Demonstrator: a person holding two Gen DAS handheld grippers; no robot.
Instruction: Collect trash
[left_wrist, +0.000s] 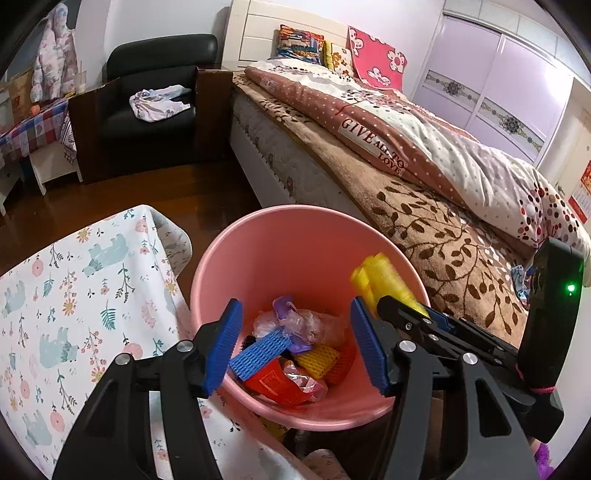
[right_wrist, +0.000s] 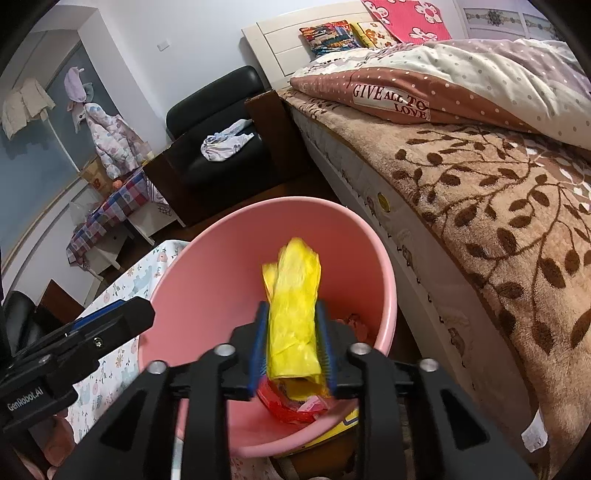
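Note:
A pink bin (left_wrist: 280, 243) stands between a floral-cloth table and the bed; it also shows in the right wrist view (right_wrist: 207, 280). Inside lie a blue foam net (left_wrist: 258, 350), a yellow foam net (left_wrist: 321, 360), a red wrapper (left_wrist: 277, 384) and clear plastic. My left gripper (left_wrist: 295, 343) is open and empty just above the bin's near rim. My right gripper (right_wrist: 293, 343) is shut on a yellow plastic bag (right_wrist: 293, 295) and holds it over the bin's opening. The bag also shows in the left wrist view (left_wrist: 380, 280), with the right gripper (left_wrist: 406, 314) reaching in from the right.
The table with the floral cloth (left_wrist: 74, 295) is to the bin's left. The bed (left_wrist: 424, 206) with a leaf-pattern blanket runs along the right. A black armchair (left_wrist: 155, 110) with a crumpled cloth stands behind, on a dark wood floor (left_wrist: 147, 192).

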